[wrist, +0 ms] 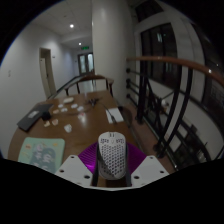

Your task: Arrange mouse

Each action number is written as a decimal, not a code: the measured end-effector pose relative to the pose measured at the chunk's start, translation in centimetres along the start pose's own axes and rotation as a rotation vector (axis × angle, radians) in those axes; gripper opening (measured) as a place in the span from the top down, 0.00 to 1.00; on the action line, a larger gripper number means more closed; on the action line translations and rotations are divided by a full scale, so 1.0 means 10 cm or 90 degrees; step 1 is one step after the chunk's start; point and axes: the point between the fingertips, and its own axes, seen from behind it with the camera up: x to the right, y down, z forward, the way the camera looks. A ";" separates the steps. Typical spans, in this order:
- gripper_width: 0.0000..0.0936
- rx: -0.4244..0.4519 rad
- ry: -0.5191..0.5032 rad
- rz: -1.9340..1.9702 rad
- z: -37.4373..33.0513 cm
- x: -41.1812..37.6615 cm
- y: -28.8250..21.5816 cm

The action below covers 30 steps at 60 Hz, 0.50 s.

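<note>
One mouse is all this job turns on, and from where the room opens out I read it left to right. Far left, the table [85,125] carries a dark flat item near its far end, too small to name, then a pale mat with a printed pattern [40,152] lying close to the near edge. Further along the wooden top sit a few light-coloured small things around the middle, and one white lump [116,116] near the right rim that could be another mouse, though I cannot tell for sure. A curved wooden chair back [88,80] stands beyond the far end.

Down at the near edge, the claw [111,172] has its white fingers set either side of the white mouse [112,160], a perforated shell with a honeycomb of holes. Purple pads [92,156] show behind and beside it, pressing against its flanks, so I judge the claw to be clamped on the mouse. It appears lifted clear of the table top instead of resting there, held just off the near edge.

Right of that, a dark railing and glazed panels [175,70] run away down the corridor.

My reading is that the carrying step is in hand: mouse gripped, not yet placed. Next calls for moving forward over the table, lowering gently, likely onto the mat or an open patch, squaring it up, then parting the fingers.
</note>
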 end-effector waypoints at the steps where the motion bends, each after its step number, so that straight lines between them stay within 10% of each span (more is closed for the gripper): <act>1: 0.59 0.013 0.005 -0.004 -0.07 -0.04 -0.08; 16: 0.55 0.171 -0.016 -0.023 -1.09 -1.56 -1.11; 30: 0.54 0.028 -0.078 -0.090 -0.42 -2.64 0.01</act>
